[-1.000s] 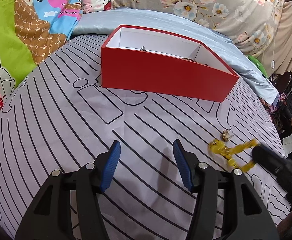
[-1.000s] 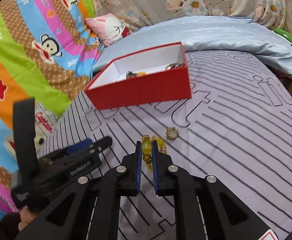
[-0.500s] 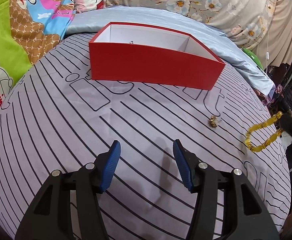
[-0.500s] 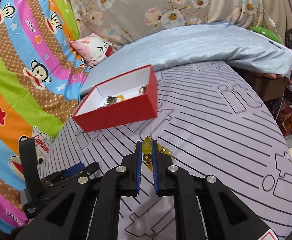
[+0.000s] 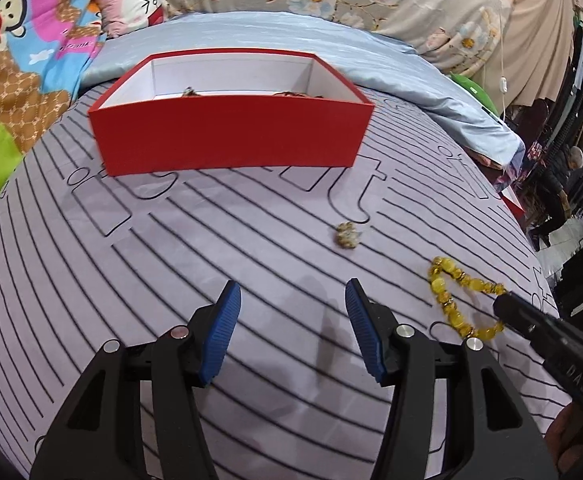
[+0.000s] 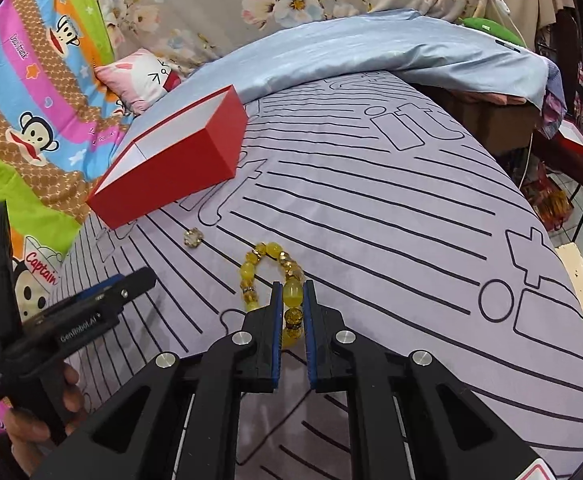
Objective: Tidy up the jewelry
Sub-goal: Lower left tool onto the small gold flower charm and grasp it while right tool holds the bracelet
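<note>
Left wrist view showed the red box (image 5: 231, 140) already holding a few pieces, while the yellow bead bracelet (image 6: 267, 276) was clamped in the right gripper (image 6: 291, 300), well short of the box. A small gold trinket (image 5: 347, 235) lay nearer the box, unpicked, and the left gripper (image 5: 293, 308) stood wide apart, empty.

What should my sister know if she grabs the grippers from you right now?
Right gripper: shut on the yellow bead bracelet, whose loop seems to lie low on the striped bedsheet.
Left gripper: open, holding nothing, above the sheet.
Red box: open, at the far side, with a few pieces already inside.
Small gold charm: loose on the sheet, between box and bracelet.
Left to do: carry the bracelet to the box, then the charm.
</note>
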{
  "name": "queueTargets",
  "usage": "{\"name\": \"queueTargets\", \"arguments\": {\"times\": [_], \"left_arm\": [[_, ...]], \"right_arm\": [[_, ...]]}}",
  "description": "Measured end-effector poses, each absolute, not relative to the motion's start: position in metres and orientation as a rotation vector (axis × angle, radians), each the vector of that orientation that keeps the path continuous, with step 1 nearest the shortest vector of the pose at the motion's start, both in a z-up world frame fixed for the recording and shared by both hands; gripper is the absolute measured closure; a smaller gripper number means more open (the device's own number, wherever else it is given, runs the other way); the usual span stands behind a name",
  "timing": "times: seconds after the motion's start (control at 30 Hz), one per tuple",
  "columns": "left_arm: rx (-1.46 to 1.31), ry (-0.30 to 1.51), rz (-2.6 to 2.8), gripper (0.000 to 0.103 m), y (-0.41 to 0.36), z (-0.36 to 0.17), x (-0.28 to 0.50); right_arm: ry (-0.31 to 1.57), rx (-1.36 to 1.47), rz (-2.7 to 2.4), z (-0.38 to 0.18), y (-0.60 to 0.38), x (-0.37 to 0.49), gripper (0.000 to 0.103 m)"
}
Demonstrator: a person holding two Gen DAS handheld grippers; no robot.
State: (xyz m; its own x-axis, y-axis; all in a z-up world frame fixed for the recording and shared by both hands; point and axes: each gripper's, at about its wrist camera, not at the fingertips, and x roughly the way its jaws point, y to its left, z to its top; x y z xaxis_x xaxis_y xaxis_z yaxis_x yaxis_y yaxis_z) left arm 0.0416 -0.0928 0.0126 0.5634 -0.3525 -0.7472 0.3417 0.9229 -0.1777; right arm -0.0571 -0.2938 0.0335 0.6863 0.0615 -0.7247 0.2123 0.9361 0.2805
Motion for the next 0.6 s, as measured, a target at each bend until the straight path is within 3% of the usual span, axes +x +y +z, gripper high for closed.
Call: {"name": "queueTargets", "arguments": {"times": [0.4,0.47,0.6], "left_arm": [[0.023,0.889,-0.41,0.053,-0.136,0.006,0.067],[0.028,0.886,-0.409,0.057,-0.139,0.006,0.069],[0.058,0.875,-0.404,0.079,-0.145,0.006,0.07]], "right_arm": [[0.825,0.388,-0.075,0.022,-0.298,-0.061,0.093],[0.825,0.393,-0.074,0.021,-0.299,-0.061,0.093],[0.824,0.398,-0.073,0.021,-0.299,-0.061,0.093]]}}
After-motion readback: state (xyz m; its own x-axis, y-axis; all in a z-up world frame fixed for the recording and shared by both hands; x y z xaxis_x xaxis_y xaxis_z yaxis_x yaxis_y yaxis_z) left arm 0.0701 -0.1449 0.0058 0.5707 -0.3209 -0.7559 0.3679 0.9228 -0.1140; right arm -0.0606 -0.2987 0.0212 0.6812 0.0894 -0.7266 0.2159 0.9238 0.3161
